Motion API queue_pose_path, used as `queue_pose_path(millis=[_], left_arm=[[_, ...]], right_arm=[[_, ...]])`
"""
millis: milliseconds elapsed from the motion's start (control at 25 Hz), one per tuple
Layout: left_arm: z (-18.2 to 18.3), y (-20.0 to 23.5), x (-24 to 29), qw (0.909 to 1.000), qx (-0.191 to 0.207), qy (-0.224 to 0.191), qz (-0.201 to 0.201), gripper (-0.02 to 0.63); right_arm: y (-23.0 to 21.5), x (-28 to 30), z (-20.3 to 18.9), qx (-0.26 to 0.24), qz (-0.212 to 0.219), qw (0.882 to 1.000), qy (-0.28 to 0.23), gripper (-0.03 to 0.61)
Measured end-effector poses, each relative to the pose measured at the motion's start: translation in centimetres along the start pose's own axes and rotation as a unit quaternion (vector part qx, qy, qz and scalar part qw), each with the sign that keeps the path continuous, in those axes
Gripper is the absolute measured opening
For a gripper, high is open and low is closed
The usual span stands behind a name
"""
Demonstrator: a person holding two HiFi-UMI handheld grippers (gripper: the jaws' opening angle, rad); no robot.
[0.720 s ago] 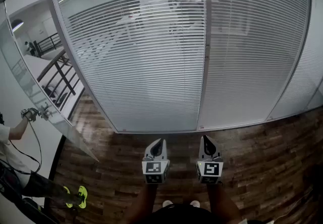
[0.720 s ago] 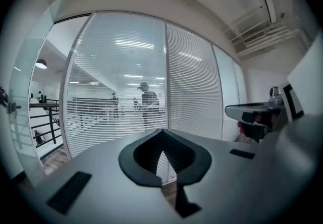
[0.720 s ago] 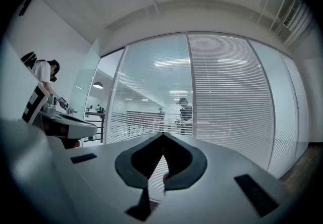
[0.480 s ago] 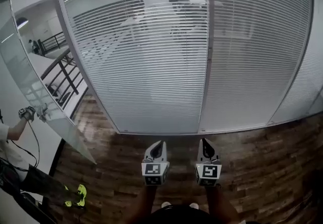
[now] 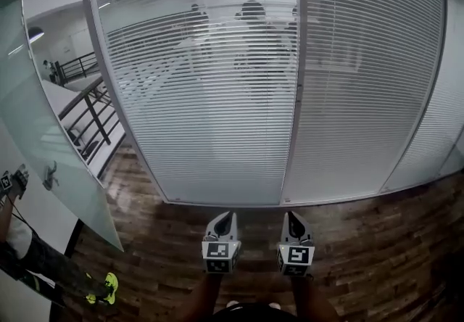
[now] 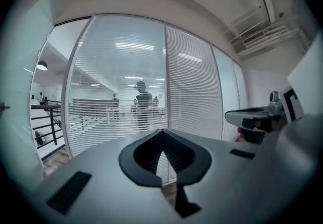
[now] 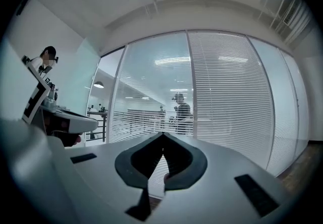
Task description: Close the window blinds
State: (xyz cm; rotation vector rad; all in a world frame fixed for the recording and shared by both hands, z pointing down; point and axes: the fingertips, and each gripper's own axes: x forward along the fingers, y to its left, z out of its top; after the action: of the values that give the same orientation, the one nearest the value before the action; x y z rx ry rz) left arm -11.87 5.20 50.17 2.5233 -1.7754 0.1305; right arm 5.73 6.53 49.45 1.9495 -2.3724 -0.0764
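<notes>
Nearest the wearer, the left gripper point(image 5: 228, 217) and the right gripper point(image 5: 291, 216) were held side by side, low over the dark wooden floor point(image 5: 377, 241) and well apart from the window. Each gripper's jaws were drawn together with nothing between them, as its own view showed. Off to the left stood another person point(image 5: 20, 259) in bright yellow-green shoes point(image 5: 107, 287), beside an angled pane of frosted glass point(image 5: 43, 154). Ahead rose the glass wall with its horizontal blinds point(image 5: 210, 125), which hung down to the floor across the panels. A pale upright frame point(image 5: 296, 96) split them. The slats left of it stood open enough to show dark figures point(image 5: 255, 23) in the glass, though whether these were reflections or people beyond could not be told. The slats of the right panel point(image 5: 362, 74) looked denser and let less through. Beyond the glass at far left ran a dark railing point(image 5: 88, 104).
</notes>
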Motion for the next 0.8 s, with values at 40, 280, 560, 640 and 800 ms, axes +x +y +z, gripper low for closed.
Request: queue_pose_path(millis=[40, 280, 560, 640, 800], left_arm=[[-0.1, -0.1, 0.1, 1.0000, 0.002, 0.002, -0.003, -0.003], [-1.1, -0.2, 1.1, 0.9998, -0.003, 0.011, -0.015, -0.003], [-0.6, 0.1, 2.1, 0.9996, 0.000, 0.009, -0.028, -0.003], [-1.1, 1.1, 2.0, 0.9996, 0.002, 0.012, -0.026, -0.003], [-1.1, 2.1, 2.2, 0.9994, 0.010, 0.006, -0.032, -0.003]], right_arm=[[-0.1, -0.1, 0.0, 0.001, -0.004, 1.000, 0.003, 0.000], [-0.4, 0.4, -0.5, 0.002, -0.010, 1.000, 0.021, 0.000], [-0.6, 1.5, -1.6, -0.011, -0.022, 0.999, 0.030, 0.000], [0.1, 1.9, -2.0, -0.008, -0.018, 1.000, 0.025, 0.000], [0.7, 2.0, -1.6, -0.006, -0.034, 0.999, 0.030, 0.000]])
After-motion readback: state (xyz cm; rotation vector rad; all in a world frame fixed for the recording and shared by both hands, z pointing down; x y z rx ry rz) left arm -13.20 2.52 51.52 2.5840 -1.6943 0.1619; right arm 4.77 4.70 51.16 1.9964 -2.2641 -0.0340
